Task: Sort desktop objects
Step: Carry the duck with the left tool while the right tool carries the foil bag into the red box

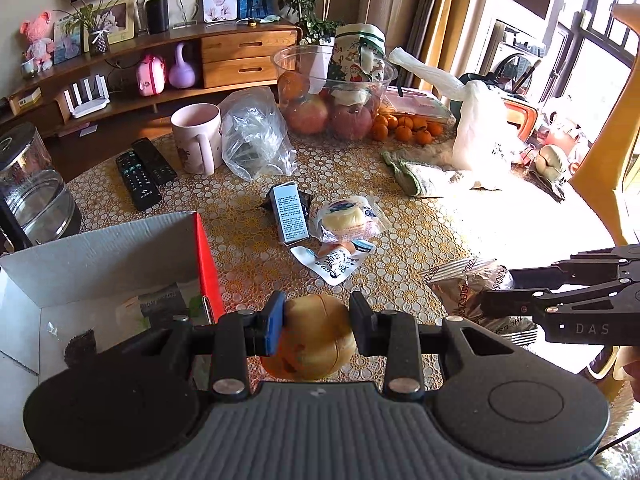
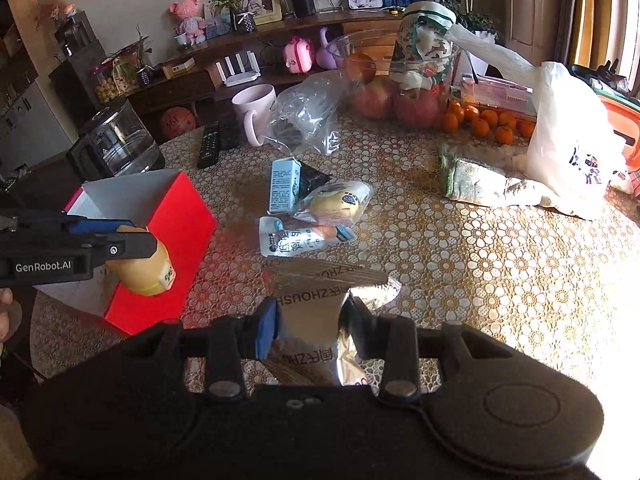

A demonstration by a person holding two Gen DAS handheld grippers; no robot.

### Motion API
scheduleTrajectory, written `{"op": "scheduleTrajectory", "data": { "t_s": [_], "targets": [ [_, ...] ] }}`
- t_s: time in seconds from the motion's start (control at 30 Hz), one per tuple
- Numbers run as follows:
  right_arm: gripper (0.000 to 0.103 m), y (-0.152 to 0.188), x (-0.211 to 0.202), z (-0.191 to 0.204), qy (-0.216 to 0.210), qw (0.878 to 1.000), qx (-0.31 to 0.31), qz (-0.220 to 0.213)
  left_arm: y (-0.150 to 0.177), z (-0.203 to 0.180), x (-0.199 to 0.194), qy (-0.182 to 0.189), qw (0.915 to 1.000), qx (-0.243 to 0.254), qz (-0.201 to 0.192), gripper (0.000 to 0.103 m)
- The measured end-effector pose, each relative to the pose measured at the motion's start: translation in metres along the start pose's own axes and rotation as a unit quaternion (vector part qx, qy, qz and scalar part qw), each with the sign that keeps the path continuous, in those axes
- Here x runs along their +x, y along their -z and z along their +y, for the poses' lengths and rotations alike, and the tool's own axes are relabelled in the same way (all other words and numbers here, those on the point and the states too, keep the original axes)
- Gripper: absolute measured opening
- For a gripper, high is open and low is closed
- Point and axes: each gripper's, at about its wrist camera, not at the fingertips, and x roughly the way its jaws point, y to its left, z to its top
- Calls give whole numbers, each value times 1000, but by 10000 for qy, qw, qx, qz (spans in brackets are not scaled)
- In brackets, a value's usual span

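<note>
1. The left gripper [image 1: 317, 328] is closed on a wrapped round bun [image 1: 312, 338], held in the air beside the red cardboard box [image 1: 120, 256].
2. The right gripper [image 2: 310, 326] pinches a silvery snack packet [image 2: 316, 320] above the table [image 2: 460, 260].
3. The box holds a few packets; its inside is only partly visible.
4. A clear plastic bowl [image 1: 288, 60] at the far side holds apples, an orange and a printed pouch.
5. A small carton [image 1: 289, 212], another wrapped bun [image 1: 346, 218] and a white sachet [image 1: 332, 262] lie mid-table.
</note>
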Motion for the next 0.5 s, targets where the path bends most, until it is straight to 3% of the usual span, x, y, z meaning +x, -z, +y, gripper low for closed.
{"op": "scheduleTrajectory", "data": {
  "t_s": [0.5],
  "targets": [
    [38,-23,-17,91,-508,9959,-730,-171,22,71,-69,-276,9985,-390,-278,33]
  ]
}}
